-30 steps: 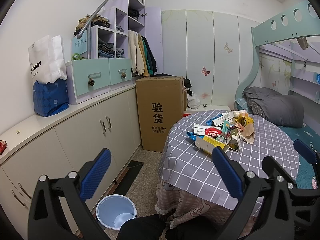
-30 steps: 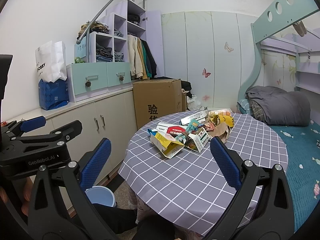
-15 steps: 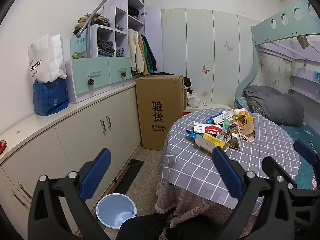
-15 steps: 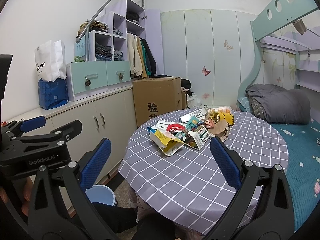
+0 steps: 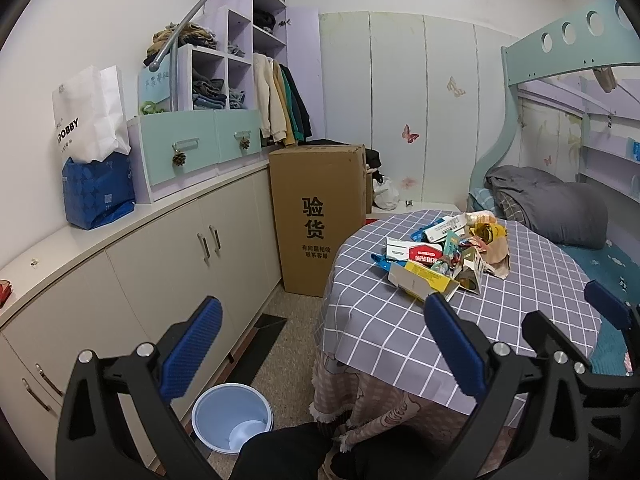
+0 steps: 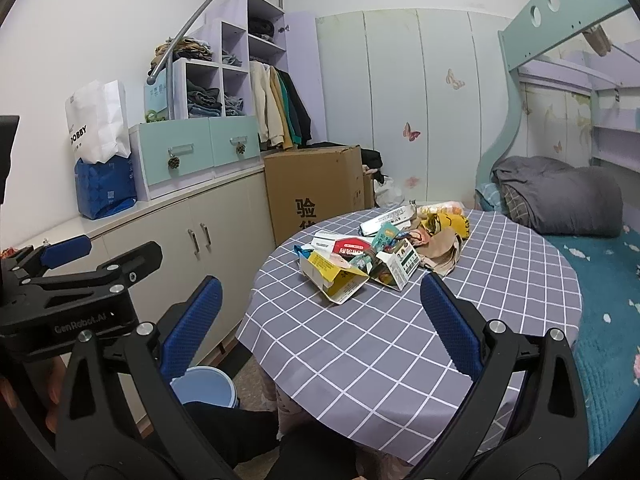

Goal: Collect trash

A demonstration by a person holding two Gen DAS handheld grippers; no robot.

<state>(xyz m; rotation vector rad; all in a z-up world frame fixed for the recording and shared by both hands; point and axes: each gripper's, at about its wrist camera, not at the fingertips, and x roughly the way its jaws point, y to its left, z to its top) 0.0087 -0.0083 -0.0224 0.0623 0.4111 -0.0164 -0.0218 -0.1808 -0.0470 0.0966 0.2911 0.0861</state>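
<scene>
Both my grippers wide open, nothing held; trash pile ahead on the table.

Left gripper [image 5: 320, 340]: blue pads spread far apart, empty, hovering off the table's near-left edge. Light blue bin [image 5: 233, 417] sits on the floor low between my left fingers, nearer the left pad, beside the cabinets [image 5: 168, 264]. Right gripper [image 6: 318, 322]: pads spread just as wide, empty, over the near part of the round table [image 6: 360, 344] w/ grey checked cloth. Trash pile [image 6: 376, 256] lies beyond my right fingertips, roughly centred between them, well apart from both pads: torn yellow/white carton in front, red-white box and teal wrappers behind, brown paper bag and yellow wrapper on the right side. From the left gripper, pile is fwd and just past the right pad's tip. Cardboard box [image 5: 320, 216] stands on the floor behind the table, against the cabinets.
</scene>
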